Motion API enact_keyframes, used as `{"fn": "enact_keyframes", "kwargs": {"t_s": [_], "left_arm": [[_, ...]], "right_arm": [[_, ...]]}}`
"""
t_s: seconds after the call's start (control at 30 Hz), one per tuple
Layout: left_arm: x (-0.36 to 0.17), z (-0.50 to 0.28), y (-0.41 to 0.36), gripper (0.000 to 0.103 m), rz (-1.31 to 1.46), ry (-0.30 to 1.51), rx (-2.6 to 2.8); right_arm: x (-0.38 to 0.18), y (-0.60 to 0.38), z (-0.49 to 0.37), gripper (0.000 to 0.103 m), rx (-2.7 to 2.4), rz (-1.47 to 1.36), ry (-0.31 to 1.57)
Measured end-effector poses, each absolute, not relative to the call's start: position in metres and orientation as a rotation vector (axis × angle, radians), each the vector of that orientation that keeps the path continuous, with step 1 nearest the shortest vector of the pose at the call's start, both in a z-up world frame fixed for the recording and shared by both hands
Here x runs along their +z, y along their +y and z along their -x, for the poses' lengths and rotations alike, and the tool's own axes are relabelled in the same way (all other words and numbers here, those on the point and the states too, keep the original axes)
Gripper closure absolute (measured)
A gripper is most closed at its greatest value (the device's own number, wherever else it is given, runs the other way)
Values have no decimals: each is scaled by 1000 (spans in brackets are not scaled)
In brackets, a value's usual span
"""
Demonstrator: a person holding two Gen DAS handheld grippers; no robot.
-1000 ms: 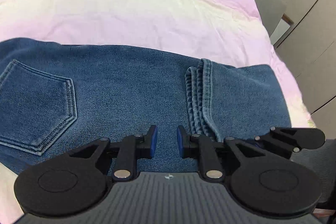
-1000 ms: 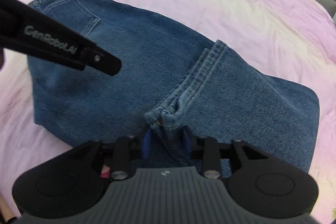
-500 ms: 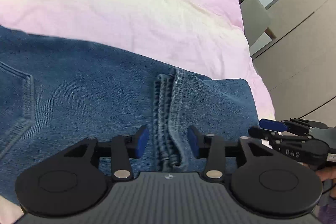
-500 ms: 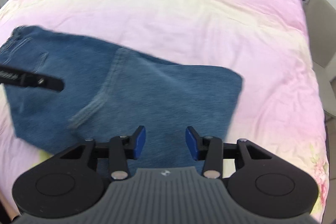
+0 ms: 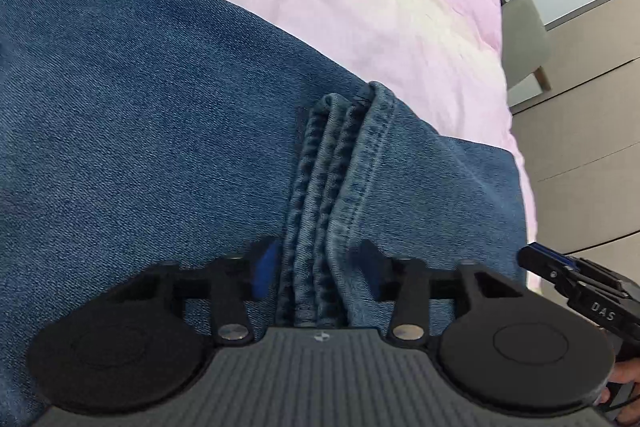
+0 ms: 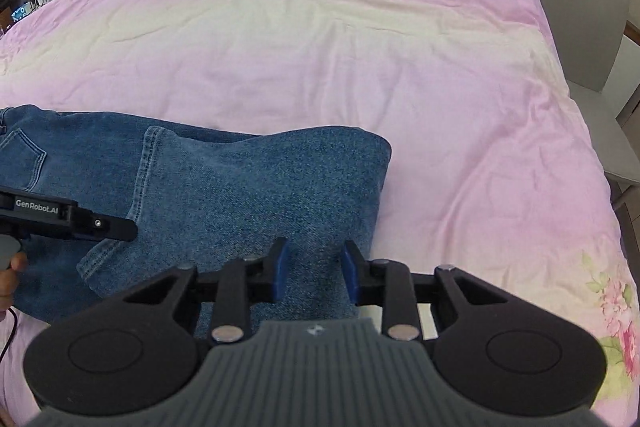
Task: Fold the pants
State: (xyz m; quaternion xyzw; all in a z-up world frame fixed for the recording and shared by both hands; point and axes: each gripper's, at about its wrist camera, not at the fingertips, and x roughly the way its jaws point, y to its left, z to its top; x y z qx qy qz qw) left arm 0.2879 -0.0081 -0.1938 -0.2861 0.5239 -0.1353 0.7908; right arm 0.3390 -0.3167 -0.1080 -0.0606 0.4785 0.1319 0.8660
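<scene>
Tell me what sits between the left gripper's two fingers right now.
In the left wrist view, the stacked leg hems of the jeans run between the open fingers of the left gripper; nothing else lies in that gap.

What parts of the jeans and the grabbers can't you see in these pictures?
- Jeans waistband: cut off by the left edge, both views.
- Hem stack near end: left wrist view, hidden under the left gripper body.
- Right gripper: left wrist view shows only its tip; the frame edge cuts it.
</scene>
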Motion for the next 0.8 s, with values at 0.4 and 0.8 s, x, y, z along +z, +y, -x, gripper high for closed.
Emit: {"fn": "enact_keyframes", "kwargs": {"t_s": [0.4, 0.8], "left_arm": [[-131, -260, 9, 87, 442, 997, -260], [-176, -279, 11, 83, 390, 1131, -256]], "right_arm": [[-96, -333, -347, 94, 297, 10, 955], [-181, -301, -381, 103, 302, 97, 1100]]}}
